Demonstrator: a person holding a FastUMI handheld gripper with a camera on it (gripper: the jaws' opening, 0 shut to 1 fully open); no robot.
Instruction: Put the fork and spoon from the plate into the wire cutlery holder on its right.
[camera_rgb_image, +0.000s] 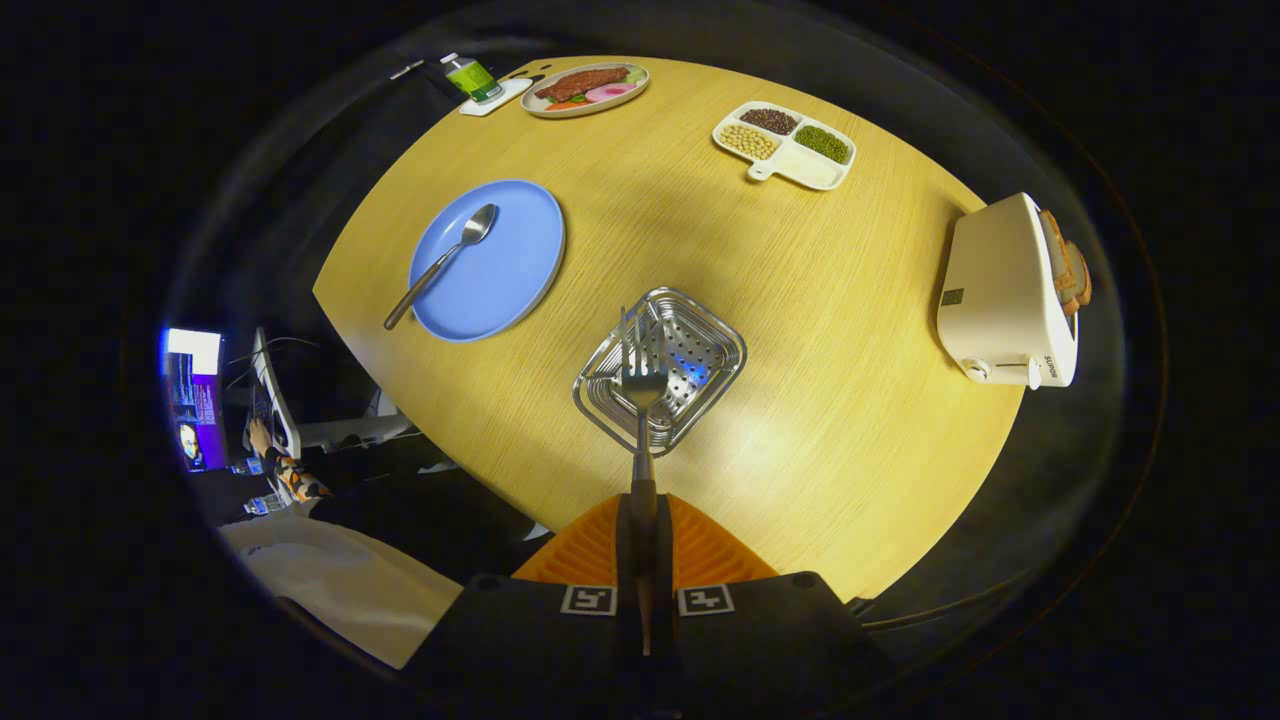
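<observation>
While gripped, fork (642, 400) tines-forward over holder (661, 368).

Ribbed orange rubbery fingers (700, 550) clamped on a shiny metal fork (643, 385), over a glossy perforated steel cutlery holder (700, 345). Matt wood-grain table (850, 400) underneath; smooth blue plate (510, 270), polished spoon (445, 258) off left.

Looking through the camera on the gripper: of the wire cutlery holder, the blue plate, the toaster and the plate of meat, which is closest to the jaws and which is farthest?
The gripper is shut on the fork.
1. Wire cutlery holder: just ahead, under the fork's tines.
2. Blue plate: ahead to the left, spoon on it.
3. Toaster: far right; close to the plate's distance.
4. Plate of meat: at the table's far edge.
</observation>
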